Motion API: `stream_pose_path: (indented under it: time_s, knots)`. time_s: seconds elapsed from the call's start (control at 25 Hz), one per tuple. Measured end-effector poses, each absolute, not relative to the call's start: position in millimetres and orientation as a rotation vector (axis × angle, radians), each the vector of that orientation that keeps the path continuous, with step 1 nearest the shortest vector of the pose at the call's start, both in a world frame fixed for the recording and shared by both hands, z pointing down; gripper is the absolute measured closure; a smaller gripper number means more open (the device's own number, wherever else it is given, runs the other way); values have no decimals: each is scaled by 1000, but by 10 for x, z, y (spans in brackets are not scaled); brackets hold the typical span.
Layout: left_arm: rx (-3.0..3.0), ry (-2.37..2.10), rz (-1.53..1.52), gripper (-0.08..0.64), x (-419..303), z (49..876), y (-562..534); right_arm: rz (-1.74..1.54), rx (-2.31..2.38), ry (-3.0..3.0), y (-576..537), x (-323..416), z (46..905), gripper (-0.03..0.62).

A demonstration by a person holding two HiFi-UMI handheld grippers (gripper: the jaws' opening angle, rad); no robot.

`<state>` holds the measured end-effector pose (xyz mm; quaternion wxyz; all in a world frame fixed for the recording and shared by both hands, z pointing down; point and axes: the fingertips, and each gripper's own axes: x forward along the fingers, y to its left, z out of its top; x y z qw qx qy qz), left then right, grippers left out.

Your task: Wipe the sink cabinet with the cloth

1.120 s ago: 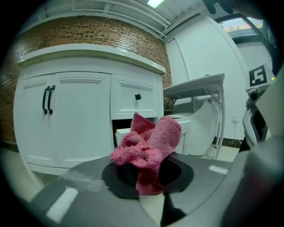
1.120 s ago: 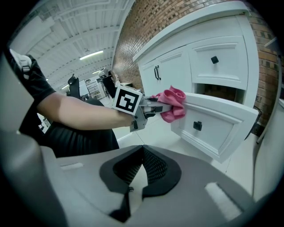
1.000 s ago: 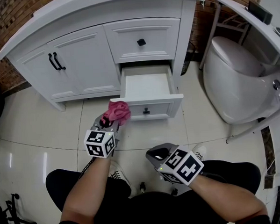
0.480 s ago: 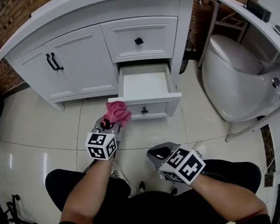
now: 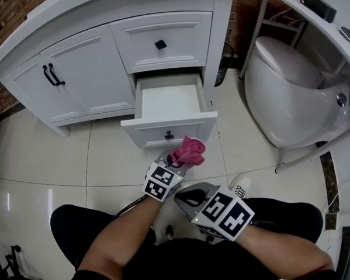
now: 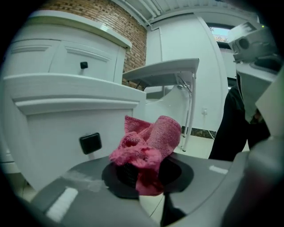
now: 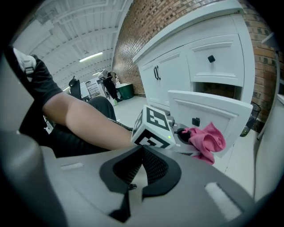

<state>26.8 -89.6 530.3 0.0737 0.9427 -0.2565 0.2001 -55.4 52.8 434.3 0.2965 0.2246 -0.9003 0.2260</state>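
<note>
With the cloth [image 5: 187, 151] clamped in our left claw [image 5: 175, 159] and our right claw [image 5: 189, 195] closed on nothing, we stand ready to wipe, and probably must next press onto the drawer front [image 5: 168, 131] just ahead.

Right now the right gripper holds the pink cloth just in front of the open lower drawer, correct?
Not quite: it is the left gripper that holds the cloth, as the left gripper view shows. The right gripper is shut on nothing. The rest stands: the cloth is just in front of the open lower drawer.
</note>
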Motion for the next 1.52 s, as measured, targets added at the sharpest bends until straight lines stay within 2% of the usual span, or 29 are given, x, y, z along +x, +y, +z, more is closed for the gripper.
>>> stream_pose_path:
  time_s: [0.56, 1.12, 1.52]
  knots:
    - [2778, -686, 619, 471, 762, 5587, -1118, 680, 663, -2395, 398, -316, 4384, 586]
    - [2693, -846, 647, 471, 264, 5675, -1212, 657, 639, -2379, 428, -384, 4416, 586]
    - [2589, -1033, 685, 471, -481, 5735, -1283, 629, 645, -2375, 413, -444, 4417, 586]
